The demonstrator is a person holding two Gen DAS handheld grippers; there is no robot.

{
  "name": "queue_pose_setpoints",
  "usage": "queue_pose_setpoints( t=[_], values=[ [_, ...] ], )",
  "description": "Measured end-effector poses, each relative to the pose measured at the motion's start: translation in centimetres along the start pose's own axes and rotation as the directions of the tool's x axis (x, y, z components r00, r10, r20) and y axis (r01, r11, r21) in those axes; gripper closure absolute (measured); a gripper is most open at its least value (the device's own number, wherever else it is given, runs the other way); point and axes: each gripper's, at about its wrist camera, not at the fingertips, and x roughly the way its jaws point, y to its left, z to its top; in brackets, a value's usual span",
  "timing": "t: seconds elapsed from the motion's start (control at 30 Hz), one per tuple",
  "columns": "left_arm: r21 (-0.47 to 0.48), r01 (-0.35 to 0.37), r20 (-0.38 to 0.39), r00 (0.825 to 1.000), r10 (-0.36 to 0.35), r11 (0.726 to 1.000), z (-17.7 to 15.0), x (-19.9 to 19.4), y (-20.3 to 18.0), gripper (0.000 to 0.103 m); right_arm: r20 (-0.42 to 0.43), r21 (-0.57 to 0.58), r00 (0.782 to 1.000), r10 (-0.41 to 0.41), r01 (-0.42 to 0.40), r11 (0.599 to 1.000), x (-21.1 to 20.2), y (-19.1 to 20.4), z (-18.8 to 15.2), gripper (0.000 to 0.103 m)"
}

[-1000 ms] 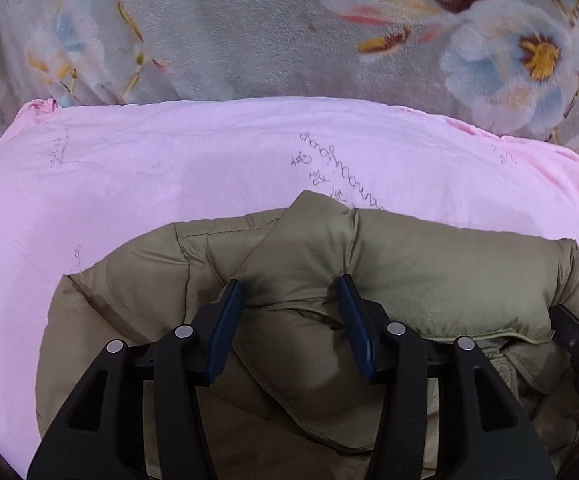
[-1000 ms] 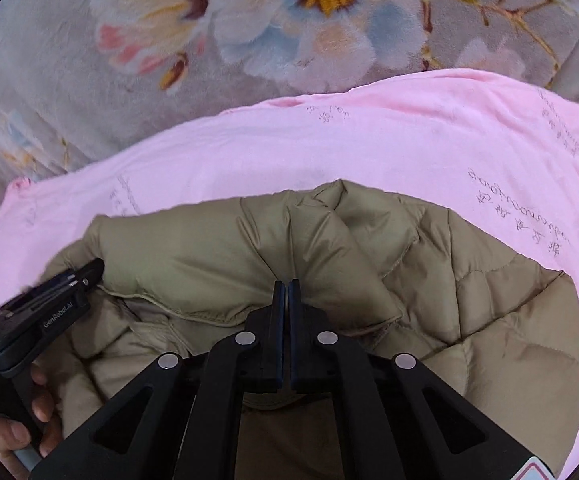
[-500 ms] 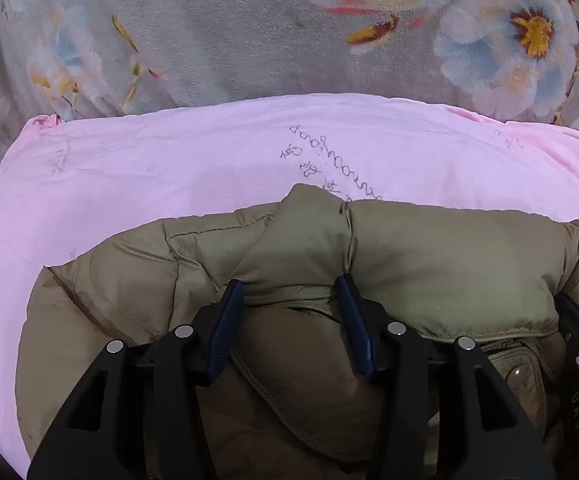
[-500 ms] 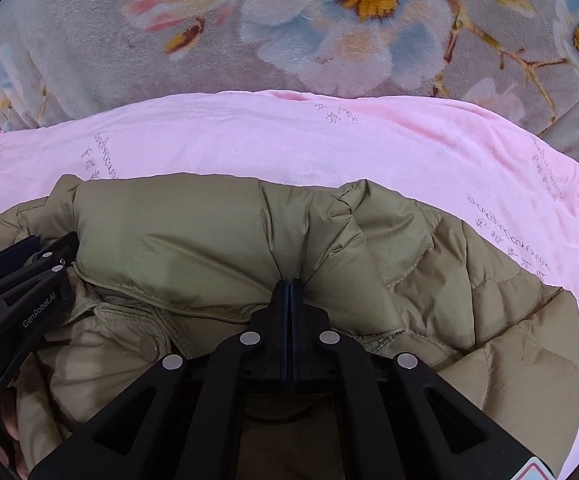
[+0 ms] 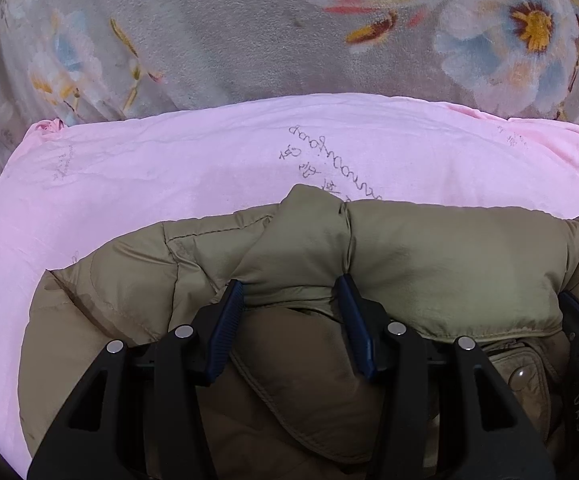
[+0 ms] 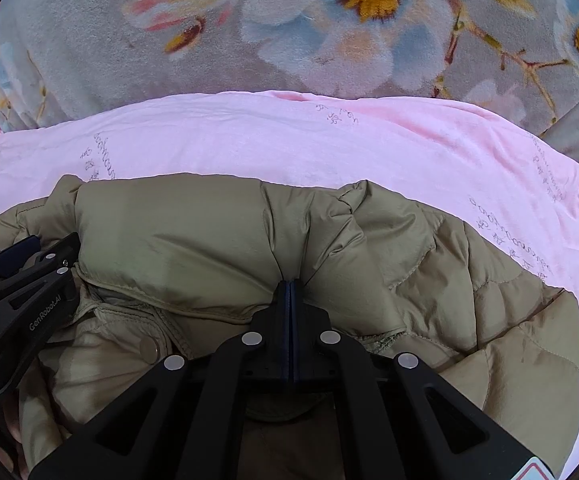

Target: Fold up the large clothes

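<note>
Under everything I saw a grey plush blanket (image 5: 217, 40) printed with big pale flowers, their centres yellow and their petals edged in blue and pink. Over it lay a pink sheet (image 5: 137, 184), faintly creased, and that sheet carried the olive puffer jacket (image 5: 429, 256), which sat at the near edge of both views, bunched up with its quilted body spreading to either side.

The pink sheet bore thin handwritten-style script in dark ink, printed in several spots; I could not read the words from either camera. On the black frame of the left gripper (image 6: 21, 292), as my right camera caught it, I read "GenRobot.AI" in pale letters. At the right border of my left camera the other tool's frame showed the letters "DAS", the rest cut off.

My left gripper (image 5: 291, 292) had a thick roll of the jacket between its blue pads, which stood partly apart and pressed into the fabric on both sides. My right gripper (image 6: 291, 292) had its pads drawn together, pinching a thin fold of the jacket that puckered at the tips.

Only the left camera showed the corner of the pink sheet gathered in a small knot at the far left. Only the right camera showed the diamond quilting on the jacket's right half, a snap button (image 6: 149, 346) near the placket, and fingertips (image 6: 1, 450) at the lower left edge.
</note>
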Motion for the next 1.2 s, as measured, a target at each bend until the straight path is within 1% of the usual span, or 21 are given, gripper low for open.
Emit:
queue_pose_setpoints(
  t=[1.0,1.13,1.2],
  values=[
    [0.047,-0.043,-0.013,0.999,0.043,0.998,-0.2,0.2,-0.4,0.056,-0.006,0.007,1.000,0.016,-0.016,1.000,0.1,-0.3,0.0,0.102],
    [0.052,-0.048,-0.014,0.999,0.048,0.997,-0.2,0.2,-0.5,0.055,-0.008,0.021,0.999,0.035,-0.035,0.999,0.1,-0.6,0.0,0.102],
    [0.040,-0.037,-0.011,0.999,0.037,0.999,-0.2,0.1,-0.2,0.055,-0.007,0.044,0.997,0.073,-0.072,0.996,-0.1,-1.2,-0.1,0.102]
  ],
)
